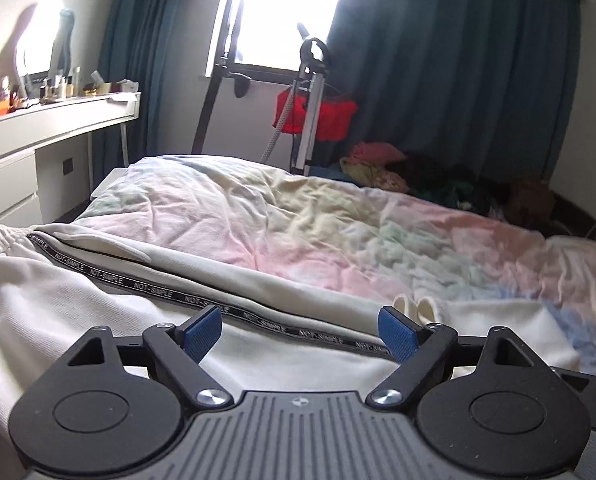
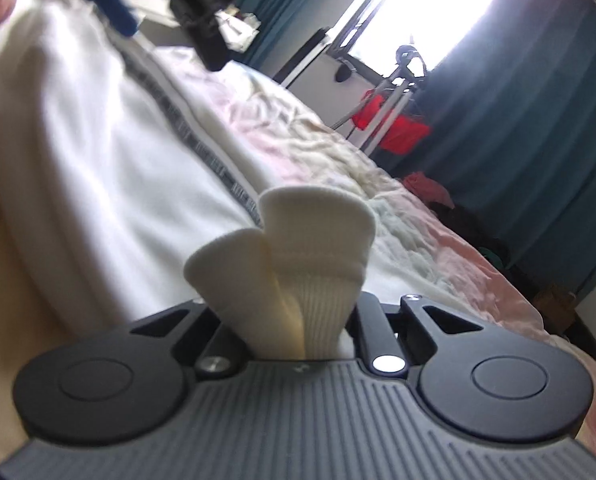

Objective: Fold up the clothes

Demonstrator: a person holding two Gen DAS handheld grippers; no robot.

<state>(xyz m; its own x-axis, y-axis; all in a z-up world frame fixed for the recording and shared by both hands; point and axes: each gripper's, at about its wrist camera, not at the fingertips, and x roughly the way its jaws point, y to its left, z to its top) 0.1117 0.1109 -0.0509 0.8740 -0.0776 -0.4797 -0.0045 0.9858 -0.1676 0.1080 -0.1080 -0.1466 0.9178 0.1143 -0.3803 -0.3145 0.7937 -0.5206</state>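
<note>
The cream trousers (image 1: pixel 98 320) lay across the lower left of the left wrist view, their long axis running from the gathered elastic waistband at the far left edge toward the lower right, traced by a black side tape (image 1: pixel 202 300) printed with repeated "NOT-SIMPLE" lettering. The fabric looked thick and soft, a matte knit with broad, rounded folds. The left gripper (image 1: pixel 300 330) hovered just above the tape with its jaws spread wide, blue ribbed pads (image 1: pixel 202 330) bare and nothing between them. In the right wrist view the right gripper (image 2: pixel 286 320) was clamped tight on a bunched ribbed cuff (image 2: pixel 318 248) of the same cream cloth, which fanned upward out of the fingers in two rounded lobes at frame centre; the same lobes showed small at the lower right of centre in the left view. Beneath the trousers spread a crumpled duvet (image 1: pixel 318 220) in washed-out pink, yellow, green and blue. A loose heap of clothes (image 1: pixel 418 176) in pink, yellow and dark tones sat at the bed's far end, middle right, below dark teal curtains (image 1: pixel 458 60). A white dresser (image 1: pixel 58 124) with bottles on its top stood at upper left.
</note>
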